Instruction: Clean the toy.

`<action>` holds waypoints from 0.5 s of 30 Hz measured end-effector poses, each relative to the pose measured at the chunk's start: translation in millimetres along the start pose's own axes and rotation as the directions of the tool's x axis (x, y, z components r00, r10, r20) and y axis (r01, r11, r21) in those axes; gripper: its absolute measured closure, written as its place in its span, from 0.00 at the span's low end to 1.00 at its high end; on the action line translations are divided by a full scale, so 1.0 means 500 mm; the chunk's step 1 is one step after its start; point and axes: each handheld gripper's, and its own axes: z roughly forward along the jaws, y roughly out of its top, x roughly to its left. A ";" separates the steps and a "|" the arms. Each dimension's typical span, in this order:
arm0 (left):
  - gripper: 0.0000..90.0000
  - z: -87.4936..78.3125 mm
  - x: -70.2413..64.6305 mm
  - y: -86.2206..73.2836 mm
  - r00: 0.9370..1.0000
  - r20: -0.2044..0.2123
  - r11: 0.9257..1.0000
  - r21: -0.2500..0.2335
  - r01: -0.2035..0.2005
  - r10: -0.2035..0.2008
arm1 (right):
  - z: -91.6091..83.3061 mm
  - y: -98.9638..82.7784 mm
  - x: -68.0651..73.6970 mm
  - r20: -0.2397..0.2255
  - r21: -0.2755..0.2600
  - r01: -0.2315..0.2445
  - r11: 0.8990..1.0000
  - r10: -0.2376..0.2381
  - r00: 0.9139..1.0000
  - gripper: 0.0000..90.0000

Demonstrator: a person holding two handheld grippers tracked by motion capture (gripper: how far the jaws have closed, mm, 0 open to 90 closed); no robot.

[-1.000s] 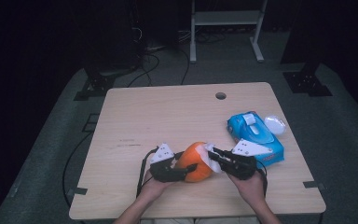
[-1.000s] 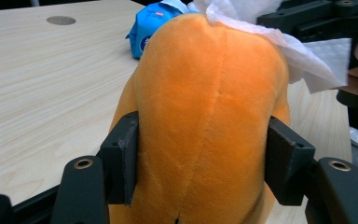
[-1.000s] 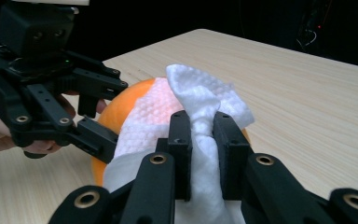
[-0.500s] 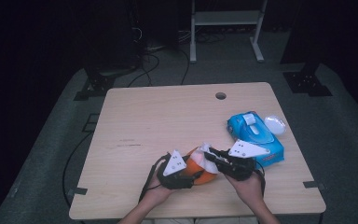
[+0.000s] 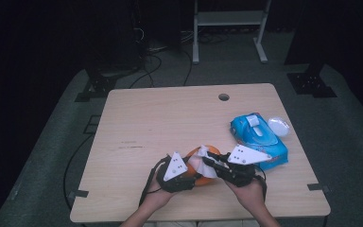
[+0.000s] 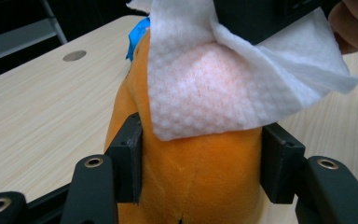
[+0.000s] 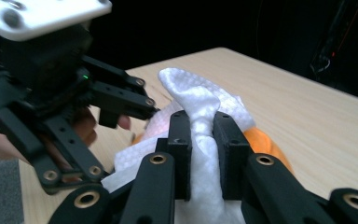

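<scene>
An orange plush toy (image 5: 203,151) sits near the table's front edge between both hands. My left gripper (image 5: 194,178) holds it from the left. In the left gripper view its jaws have just been closing, and both pads (image 6: 129,154) press into the plush (image 6: 200,186). A white wet wipe (image 6: 214,79) drapes over the toy's top. My right gripper (image 5: 207,161) comes in from the right, shut on a bunched fold of the wipe (image 7: 191,95), with the orange plush (image 7: 263,142) beneath it. The left gripper (image 7: 128,109) stands just beyond in the right gripper view.
A blue pack of wipes (image 5: 257,137) lies right of the hands, with a small white round lid (image 5: 279,126) beside it. The wooden table (image 5: 170,118) has a cable hole (image 5: 223,97) near its far edge. Dark floor, cables and a stand lie beyond.
My left gripper has tilted and shifted a little toward the front edge, tightening on the plush. The wipe held by the right gripper now lies over the toy's top.
</scene>
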 end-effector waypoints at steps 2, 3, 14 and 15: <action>0.49 -0.001 -0.002 -0.002 1.000 0.002 1.000 0.011 -0.005 0.005 | 0.003 -0.011 -0.013 0.011 0.015 -0.015 1.000 0.014 1.000 0.86; 0.49 -0.002 -0.003 -0.001 1.000 0.002 1.000 0.011 -0.011 0.011 | 0.005 -0.019 -0.021 0.022 0.028 -0.024 0.999 0.023 0.999 0.86; 0.46 0.005 0.005 -0.006 1.000 0.031 1.000 0.025 -0.008 0.008 | 0.010 -0.026 -0.025 0.001 0.042 -0.051 0.998 0.051 0.999 0.86; 0.40 0.008 0.006 -0.008 0.999 0.035 1.000 0.021 -0.006 0.005 | 0.011 -0.030 -0.028 0.005 0.052 -0.054 0.997 0.054 0.999 0.86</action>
